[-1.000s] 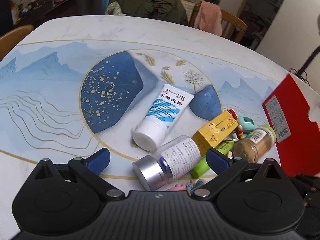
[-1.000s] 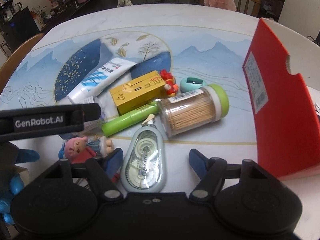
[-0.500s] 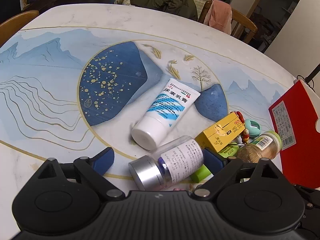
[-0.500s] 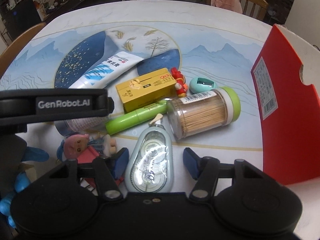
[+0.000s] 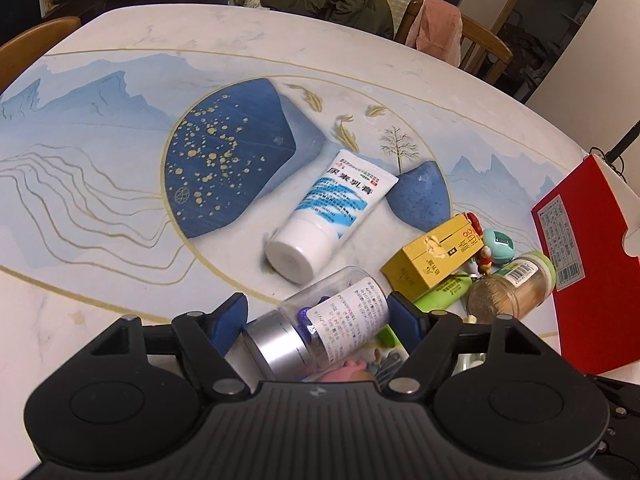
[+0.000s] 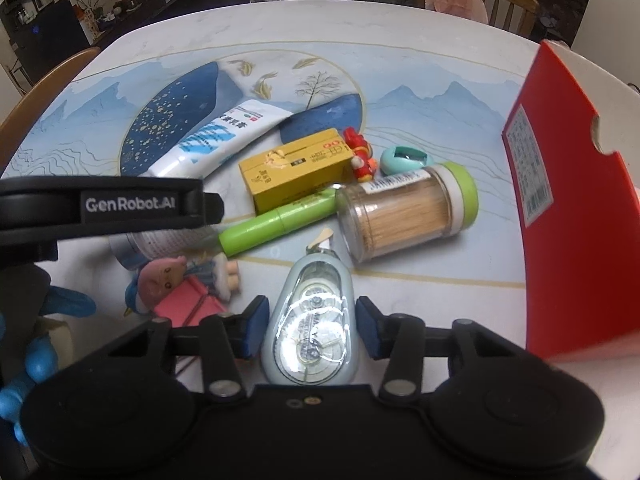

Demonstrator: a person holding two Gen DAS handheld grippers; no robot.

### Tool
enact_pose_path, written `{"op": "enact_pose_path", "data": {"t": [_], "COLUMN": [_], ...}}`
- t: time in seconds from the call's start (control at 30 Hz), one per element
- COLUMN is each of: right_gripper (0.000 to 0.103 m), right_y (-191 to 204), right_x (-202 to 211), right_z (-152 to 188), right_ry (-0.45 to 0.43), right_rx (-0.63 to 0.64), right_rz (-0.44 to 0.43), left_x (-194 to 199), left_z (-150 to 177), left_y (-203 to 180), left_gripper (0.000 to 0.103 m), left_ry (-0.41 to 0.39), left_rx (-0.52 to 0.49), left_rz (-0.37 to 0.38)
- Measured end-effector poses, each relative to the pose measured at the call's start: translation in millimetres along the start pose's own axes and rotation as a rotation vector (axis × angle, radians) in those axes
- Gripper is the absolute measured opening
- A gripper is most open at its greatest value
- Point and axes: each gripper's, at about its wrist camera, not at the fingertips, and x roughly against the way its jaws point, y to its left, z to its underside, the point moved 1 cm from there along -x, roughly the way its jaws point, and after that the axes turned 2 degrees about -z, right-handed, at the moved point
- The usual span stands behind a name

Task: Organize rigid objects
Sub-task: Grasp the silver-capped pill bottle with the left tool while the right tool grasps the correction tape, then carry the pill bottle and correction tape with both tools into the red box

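1. Now, on the left, the left gripper (image 5: pixel 316 316) is closing on a clear bottle (image 5: pixel 320 322) with a silver cap, lying on its side on the table (image 5: pixel 120 264) at the near edge of the pile. The bottle sits between the fingers; a small gap shows on both sides, so no grip yet.
2. Just right of it, a doll (image 6: pixel 180 292) and a green tube (image 6: pixel 276 224) lie beside a yellow box (image 6: pixel 298 170).
3. Further right, the right gripper (image 6: pixel 310 326) is closing round a pale tape dispenser (image 6: pixel 310 332), its pads beside the sides and not yet pressing.
4. Far right stands a red box (image 6: pixel 568 200), probably where things go.
5. Both hands are mid-grasp; next, each must pinch firmly, then lift clear without dragging neighbours.
6. A second ago both pairs of fingers stood much wider.
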Motion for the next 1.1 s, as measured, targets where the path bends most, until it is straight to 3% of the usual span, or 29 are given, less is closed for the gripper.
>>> {"op": "enact_pose_path", "data": {"t": [0.37, 0.57, 1.1], "right_gripper": [0.046, 0.046, 0.046], "right_y": [-15.1, -19.5, -53.5], "right_x": [38.8, 66.4, 133.9], "right_z": [11.9, 14.9, 11.0], "right_ry": [-0.058, -0.11, -0.215], "right_rx": [-0.061, -0.07, -0.094], "right_rz": [-0.038, -0.068, -0.061], "left_x": [26.2, 52.6, 117.2], "left_z": [4.1, 1.4, -3.1], "left_y": [9.1, 3.0, -61.1], "left_gripper": [0.076, 0.076, 0.076], "left_ry": [-0.017, -0.044, -0.07], "left_rx": [0.025, -0.009, -0.113], "left_rz": [0.01, 0.034, 0.131]}}
